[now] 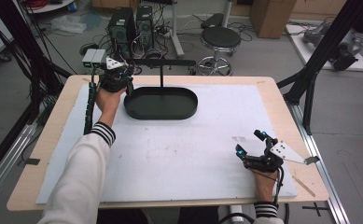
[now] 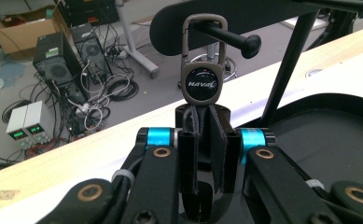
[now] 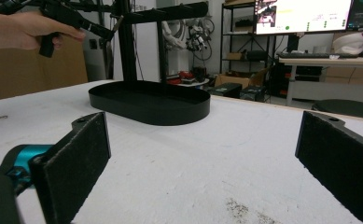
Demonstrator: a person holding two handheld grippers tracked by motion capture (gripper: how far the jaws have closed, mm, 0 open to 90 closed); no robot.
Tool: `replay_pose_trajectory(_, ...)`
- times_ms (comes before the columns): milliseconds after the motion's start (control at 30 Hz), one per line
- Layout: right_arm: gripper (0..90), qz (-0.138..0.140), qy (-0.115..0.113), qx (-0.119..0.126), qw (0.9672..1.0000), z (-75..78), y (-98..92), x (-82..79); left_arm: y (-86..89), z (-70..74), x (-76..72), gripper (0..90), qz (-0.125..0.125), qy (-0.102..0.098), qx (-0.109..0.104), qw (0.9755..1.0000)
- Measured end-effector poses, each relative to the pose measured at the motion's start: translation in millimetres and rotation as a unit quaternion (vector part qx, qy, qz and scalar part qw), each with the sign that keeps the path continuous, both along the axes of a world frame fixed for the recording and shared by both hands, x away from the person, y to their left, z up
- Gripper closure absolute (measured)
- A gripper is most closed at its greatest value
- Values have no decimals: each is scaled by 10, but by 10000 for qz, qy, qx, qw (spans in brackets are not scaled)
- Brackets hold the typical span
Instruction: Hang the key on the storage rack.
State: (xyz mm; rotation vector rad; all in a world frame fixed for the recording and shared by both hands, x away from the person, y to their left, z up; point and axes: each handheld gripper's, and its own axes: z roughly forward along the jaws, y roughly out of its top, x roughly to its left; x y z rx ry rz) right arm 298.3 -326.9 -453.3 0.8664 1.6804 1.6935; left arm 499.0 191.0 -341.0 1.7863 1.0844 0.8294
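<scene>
1 keychain (image 2: 203, 84) w/ a round badge hangs by its carabiner on a peg (image 2: 230, 38) of the black stand (image 1: 162, 74), above the oval tray (image 1: 160, 103). Left gripper (image 2: 203, 154) is clamped on its strap. Right gripper (image 1: 250, 144) rests on the white mat (image 1: 179, 154), well apart, jaws wide.

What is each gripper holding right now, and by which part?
The left gripper is shut on the dark strap of the grey metal keychain with the round black badge, whose clip loops over the black stand's peg. The right gripper is open and holds nothing.
</scene>
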Motion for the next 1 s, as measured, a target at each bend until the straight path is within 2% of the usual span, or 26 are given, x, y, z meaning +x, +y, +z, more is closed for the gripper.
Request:
replay_pose_trajectory(67,22,3,15,17,10000,0,0,-2,22,-14,16,787,-89,68,-187,9998)
replay_pose_trajectory(100,22,-14,27,15,10000,1,0,-2,60,-45,43,717,-216,108,-415,9988)
replay_pose_trajectory(133,22,-18,52,32,10000,1,-1,-4,72,-58,53,612,-215,172,-559,9981)
replay_pose_trajectory(200,22,-28,61,41,10000,1,-1,-4,93,-57,49,436,-204,192,-747,9968)
replay_pose_trajectory(233,22,-16,44,27,10000,1,-1,-3,101,-46,33,400,-196,106,-780,9967)
replay_pose_trajectory(267,22,-16,44,27,10000,1,-1,-3,101,-46,33,352,-196,106,-780,9967)
replay_pose_trajectory(300,21,-19,-1,-18,10000,1,2,0,117,-21,2,234,-201,-144,-720,9971)
replay_pose_trajectory(333,21,-19,-1,-18,10000,1,2,0,117,-21,2,153,-201,-144,-720,9971)
replay_pose_trajectory(367,22,-22,-20,-36,10000,1,4,-1,153,-14,-25,91,-481,-314,-804,9951)
replay_pose_trajectory(400,22,-22,-20,-36,10000,1,4,-1,153,-14,-25,17,-481,-314,-804,9951)
replay_pose_trajectory(433,22,-32,15,-24,10000,1,7,-8,213,-15,-69,17,-956,-360,-1089,9888)
replay_pose_trajectory(467,21,-23,-10,-20,10000,1,5,-5,213,-15,-69,17,-956,-360,-1089,9888)
replay_pose_trajectory(500,22,-25,-10,-18,10000,0,5,-4,240,-10,-108,17,-1146,-364,-1085,9868)
replay_pose_trajectory(533,22,-25,-10,-18,10000,0,5,-4,256,-4,-152,17,-1217,-438,-957,9870)
replay_pose_trajectory(567,21,-21,-7,-12,10000,0,5,-4,280,-4,-203,17,-1310,-533,-946,9854)
replay_pose_trajectory(600,21,-18,-4,-11,10000,0,4,-4,310,-5,-255,17,-1363,-593,-977,9841)
replay_pose_trajectory(733,21,-15,7,-8,10000,1,1,-2,417,-21,-469,17,-1527,-680,-898,9818)
replay_pose_trajectory(767,22,-23,20,-14,10000,1,2,-5,459,-30,-551,17,-1594,-735,-906,9803)
replay_pose_trajectory(900,22,-25,-11,-42,10000,0,6,-3,587,-74,-842,17,-1626,-996,-901,9775)
replay_pose_trajectory(1000,21,-21,15,-15,10000,1,3,-4,697,-140,-1074,17,-1771,-1104,-1004,9728)
